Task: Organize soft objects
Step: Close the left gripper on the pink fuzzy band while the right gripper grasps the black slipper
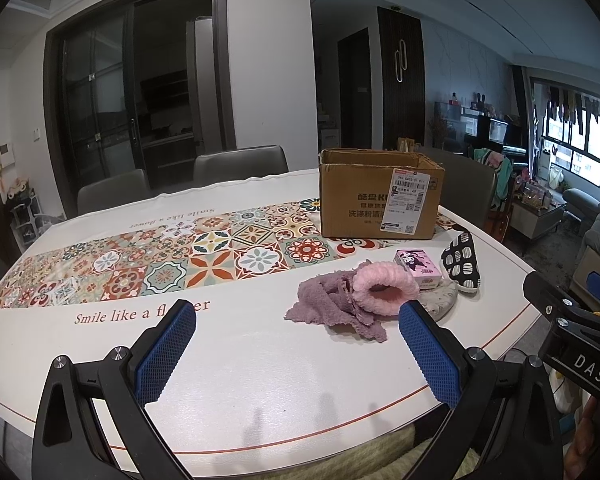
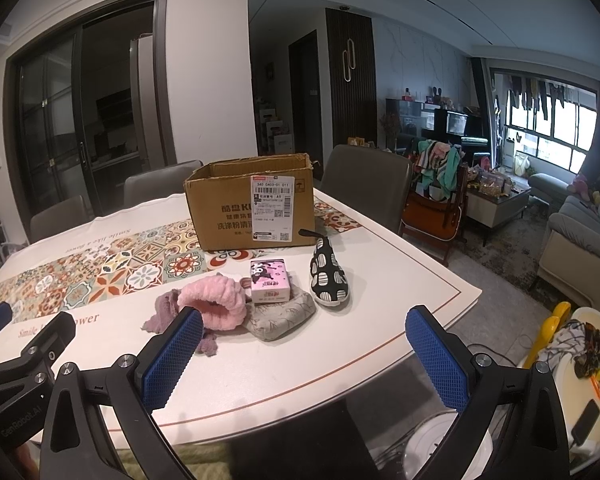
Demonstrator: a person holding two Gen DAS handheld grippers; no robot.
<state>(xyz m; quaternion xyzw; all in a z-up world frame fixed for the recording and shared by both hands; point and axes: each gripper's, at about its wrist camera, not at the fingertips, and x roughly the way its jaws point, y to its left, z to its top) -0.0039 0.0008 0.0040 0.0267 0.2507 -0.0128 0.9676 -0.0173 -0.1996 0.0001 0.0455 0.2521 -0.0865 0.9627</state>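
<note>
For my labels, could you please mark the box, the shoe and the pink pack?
box (image 2: 224, 216), right wrist view, front wall.
shoe (image 2: 327, 276), right wrist view, spotted upper.
pink pack (image 2: 269, 280), right wrist view, top face.

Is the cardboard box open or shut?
Open: the cardboard box stands upright, top flaps up, inner walls visible. Contents cannot be seen.

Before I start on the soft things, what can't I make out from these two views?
- Cardboard box inside: both views, hidden by its walls.
- Grey pouch: left wrist view, mostly behind the pink fluffy ring and a finger pad.
- Purple cloth: right wrist view, partly behind a finger pad.
</note>
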